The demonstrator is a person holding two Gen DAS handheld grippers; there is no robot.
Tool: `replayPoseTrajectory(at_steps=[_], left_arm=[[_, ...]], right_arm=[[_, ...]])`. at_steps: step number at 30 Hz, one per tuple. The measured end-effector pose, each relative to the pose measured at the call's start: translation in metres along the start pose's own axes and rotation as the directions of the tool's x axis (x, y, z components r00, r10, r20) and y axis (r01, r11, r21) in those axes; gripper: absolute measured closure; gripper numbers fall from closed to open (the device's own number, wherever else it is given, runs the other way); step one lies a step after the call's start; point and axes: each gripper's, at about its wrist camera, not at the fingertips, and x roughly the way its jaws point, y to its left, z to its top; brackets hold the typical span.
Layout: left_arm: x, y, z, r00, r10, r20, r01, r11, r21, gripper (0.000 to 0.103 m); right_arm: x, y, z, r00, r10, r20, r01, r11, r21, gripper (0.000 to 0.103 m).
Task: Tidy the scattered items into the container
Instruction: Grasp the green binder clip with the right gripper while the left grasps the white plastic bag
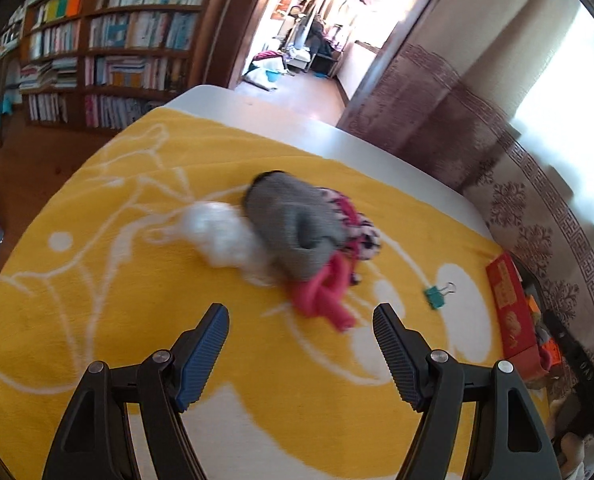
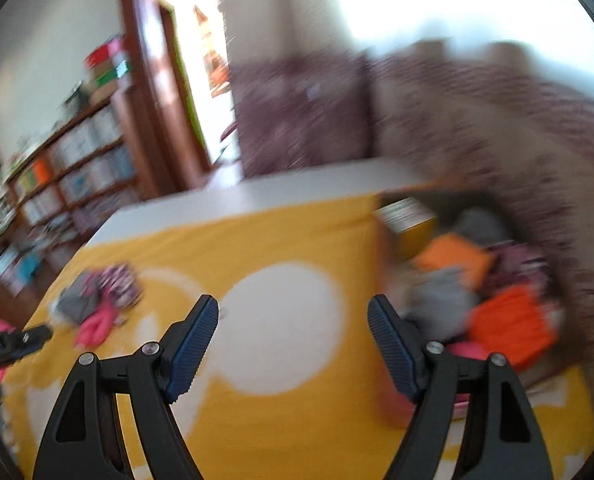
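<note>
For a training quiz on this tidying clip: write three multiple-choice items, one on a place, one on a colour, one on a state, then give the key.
1. Where does the binder clip lie?
A. On the yellow blanket, apart from the clothes pile
B. Inside the red box
C. Between the left gripper's fingers

2. What colour is the garment on top of the pile?
A. Green
B. Grey
C. Orange

3. How does the left gripper stand?
A. Shut on the pink cloth
B. Shut on the binder clip
C. Open, holding nothing

Key:
1 A: the teal clip sits alone on the blanket, between the pile and the red box.
2 B: the grey garment lies over the pink cloth and a patterned piece.
3 C: its fingers are spread with only blanket showing between them.
</note>
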Motion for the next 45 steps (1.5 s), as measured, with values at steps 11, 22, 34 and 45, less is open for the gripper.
replayPoseTrajectory(at_steps=[11,22,34,45], left_arm=[[0.005,0.028,-0.005,0.999,-0.024,-0.035,0.022,0.999,-0.050,0.027],[0.017,0.025,-0.010,0.997,-0.026,-0.070,0.023,0.999,-0.046,0.027],[0.021,0.026,-0.011,0.999,-0.006,-0.050,0.004,1.000,-0.027,0.027],[0.010,0.040,0.012,0.996,0.088,0.024,-0.086,0.995,-0.049,0.027]], right_arm=[[0.085,0.060,-0.010,0.965,0.085,-0.248,-0.109,0.991,-0.084,0.023],[0.129,0.078,-0.009,0.960,-0.038,-0.278,-0.016,0.982,-0.186,0.023],[0.120,0.054,-0.006,0.967,-0.050,-0.250,0.016,0.991,-0.135,0.064],[0.101,0.042,-0.014,0.966,-0.016,-0.259,-0.004,0.997,-0.074,0.064]])
